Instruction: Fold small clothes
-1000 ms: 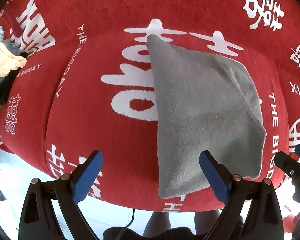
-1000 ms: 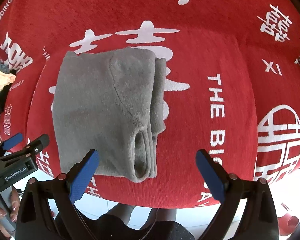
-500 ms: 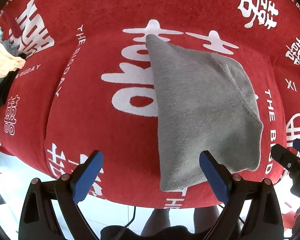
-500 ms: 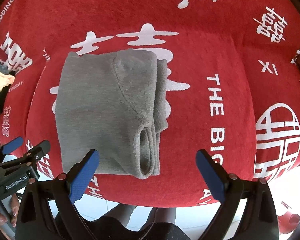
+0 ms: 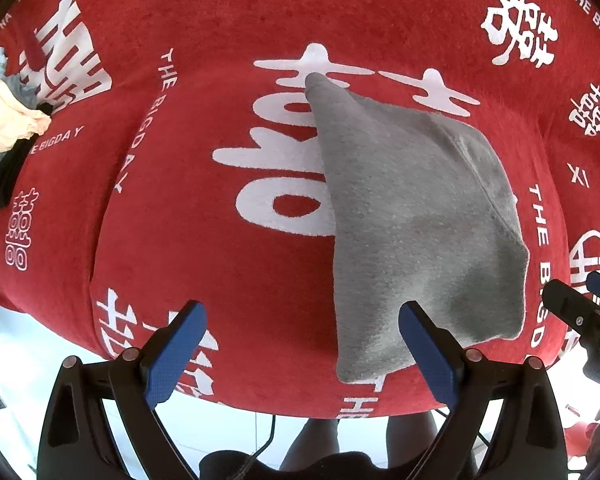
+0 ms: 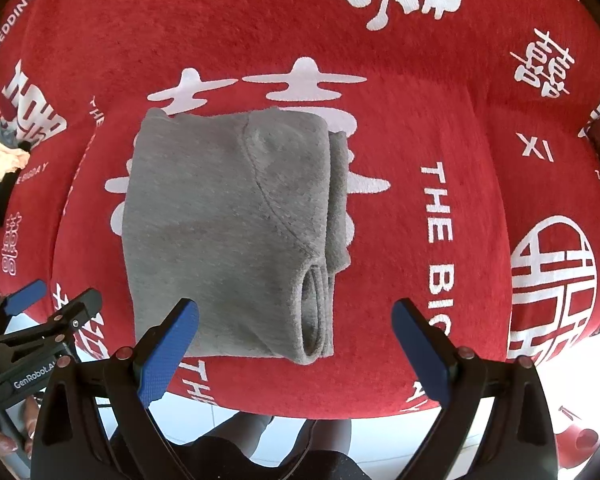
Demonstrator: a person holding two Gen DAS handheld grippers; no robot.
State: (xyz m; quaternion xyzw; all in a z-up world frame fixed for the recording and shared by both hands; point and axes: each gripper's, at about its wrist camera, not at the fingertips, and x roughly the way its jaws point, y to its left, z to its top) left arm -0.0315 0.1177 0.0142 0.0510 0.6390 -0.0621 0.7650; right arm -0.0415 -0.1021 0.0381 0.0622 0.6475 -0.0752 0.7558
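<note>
On red printed cushion: folded grey garment, lying flat. Left hand-held gripper and right hand-held gripper: fingers spread apart, holding nothing.

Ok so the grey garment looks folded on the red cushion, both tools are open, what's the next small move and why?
Probably bring the right tool down onto the near edge of the grey garment, by the sleeve opening, to lift it off. It already lies folded on the red cushion, both tools are open and empty, and unfolded clothes wait at the far left.

Grey garment fuzzy fleece; red cover nubby cloth.
</note>
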